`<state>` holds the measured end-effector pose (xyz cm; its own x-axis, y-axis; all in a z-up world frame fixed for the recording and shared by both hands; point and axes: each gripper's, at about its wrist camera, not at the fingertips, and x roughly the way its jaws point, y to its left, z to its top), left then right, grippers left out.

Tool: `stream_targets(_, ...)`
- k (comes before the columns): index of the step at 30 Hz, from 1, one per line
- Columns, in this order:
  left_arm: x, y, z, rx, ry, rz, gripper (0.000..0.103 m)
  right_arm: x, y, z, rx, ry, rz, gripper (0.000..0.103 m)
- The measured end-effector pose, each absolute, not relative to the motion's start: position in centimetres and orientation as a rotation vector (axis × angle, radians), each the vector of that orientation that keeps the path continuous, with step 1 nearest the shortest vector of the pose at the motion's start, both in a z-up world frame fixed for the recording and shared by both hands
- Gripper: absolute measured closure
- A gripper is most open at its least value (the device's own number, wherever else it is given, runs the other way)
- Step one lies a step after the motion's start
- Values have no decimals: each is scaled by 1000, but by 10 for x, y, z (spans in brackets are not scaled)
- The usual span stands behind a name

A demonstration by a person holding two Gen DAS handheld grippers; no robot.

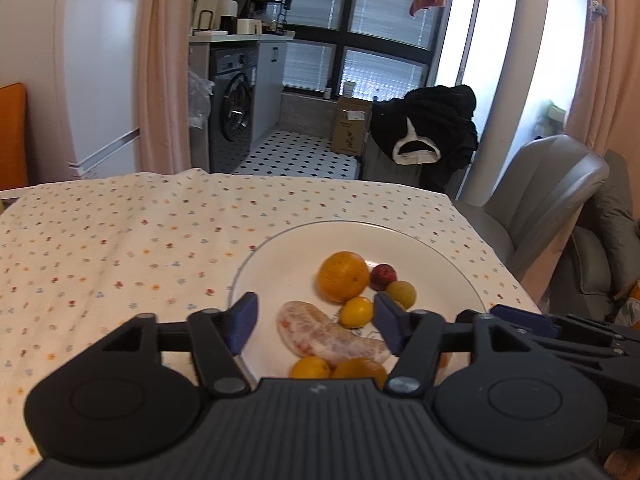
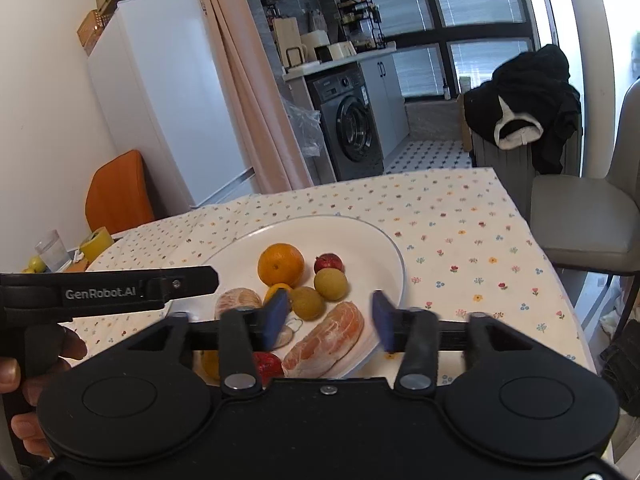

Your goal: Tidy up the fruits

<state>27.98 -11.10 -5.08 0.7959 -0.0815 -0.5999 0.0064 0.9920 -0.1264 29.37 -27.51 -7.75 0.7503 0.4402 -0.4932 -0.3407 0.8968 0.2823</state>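
Fruits gathered on a white plate, with both grippers hovering wide apart and empty above its near rim.

The plate lies toward the right edge of a table under a flower-dotted tablecloth. A whole orange sits near the plate's middle, a small dark red fruit touching its right side and a yellow-green round fruit just in front of that. A small yellow citrus lies just before the orange, and a peeled citrus segment stretches along the near rim. The left gripper frames that segment between its spread blue pads without touching it. The right gripper hangs over a second peeled segment, jaws likewise spread, and a red fruit lies at the rim beneath it.
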Motion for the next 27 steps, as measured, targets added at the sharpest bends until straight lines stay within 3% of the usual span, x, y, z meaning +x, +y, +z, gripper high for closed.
stream_targets(3, 274, -106, -48, -112, 642, -27, 22, 291, -273, -75, 175, 572, 436, 45)
stream_targets(8, 266, -97, -44, -116, 652, -13, 19, 286, -270, -72, 174, 570, 439, 41)
stream_targets(15, 247, -82, -41, -140, 654, 1, 11, 273, -263, -66, 167, 563, 446, 20)
stream_targets(21, 228, -68, -37, -145, 657, -1, 11, 259, -256, -61, 166, 546, 439, 1)
stream_targets(27, 208, -49, -32, -176, 655, 13, 10, 248, -247, -56, 160, 564, 460, 0)
